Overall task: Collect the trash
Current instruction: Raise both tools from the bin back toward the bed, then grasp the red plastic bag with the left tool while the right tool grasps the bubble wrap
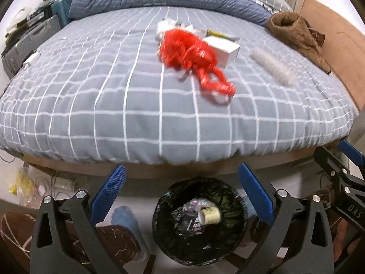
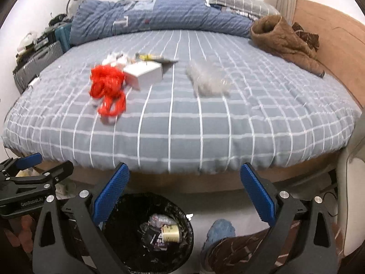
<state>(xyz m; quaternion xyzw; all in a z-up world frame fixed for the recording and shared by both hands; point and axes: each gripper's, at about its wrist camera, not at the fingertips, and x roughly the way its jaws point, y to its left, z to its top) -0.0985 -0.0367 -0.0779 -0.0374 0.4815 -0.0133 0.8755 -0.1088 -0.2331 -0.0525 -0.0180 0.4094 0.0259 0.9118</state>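
Both your left tool [image 1: 181, 196] and right tool [image 2: 184, 194] stood wide and empty above the bin [image 2: 148, 235]. The red bag [image 2: 107, 89], seemingly mesh, lay mid-bed [image 2: 228, 137]; you needed its bunched middle.

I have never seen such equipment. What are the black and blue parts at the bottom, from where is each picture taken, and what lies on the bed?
A person holds a hand-held gripper in each hand; a camera on each looks along its fingers. One picture is from the left gripper, the other from the right gripper. Both are open and hold nothing. On the bed lie a red plastic bag, a white box and a clear plastic bottle. Below stands a trash bin with some trash inside.
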